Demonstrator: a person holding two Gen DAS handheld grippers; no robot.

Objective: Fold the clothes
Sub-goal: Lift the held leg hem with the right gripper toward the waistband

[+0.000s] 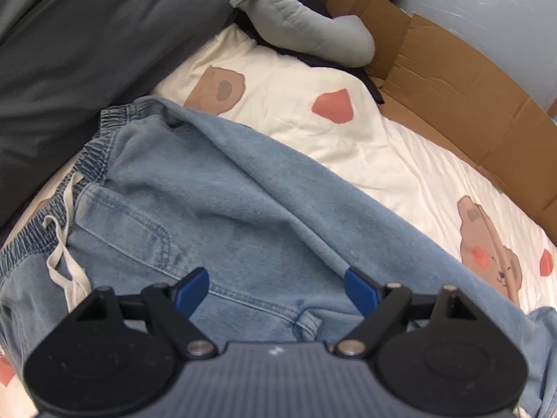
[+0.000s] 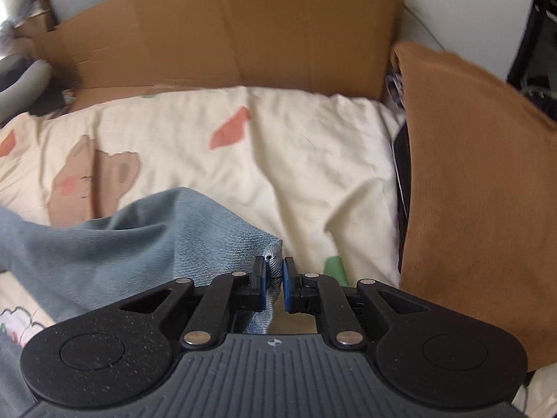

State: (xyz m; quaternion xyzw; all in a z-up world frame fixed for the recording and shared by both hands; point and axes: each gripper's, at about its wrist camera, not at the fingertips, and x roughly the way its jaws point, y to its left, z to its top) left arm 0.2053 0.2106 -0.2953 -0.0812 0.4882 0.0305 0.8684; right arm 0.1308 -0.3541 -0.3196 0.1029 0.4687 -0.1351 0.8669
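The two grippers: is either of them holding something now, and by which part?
The right gripper is shut on the jeans, pinching a corner of the hem at a leg end. The left gripper is open above the jeans and holds nothing.

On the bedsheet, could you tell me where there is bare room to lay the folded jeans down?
Bare bedsheet lies beyond the jeans, bordered by the cardboard behind and the brown cushion at its right. It is crowded near the waistband, where the dark grey pillow and blue-grey bolster press in.
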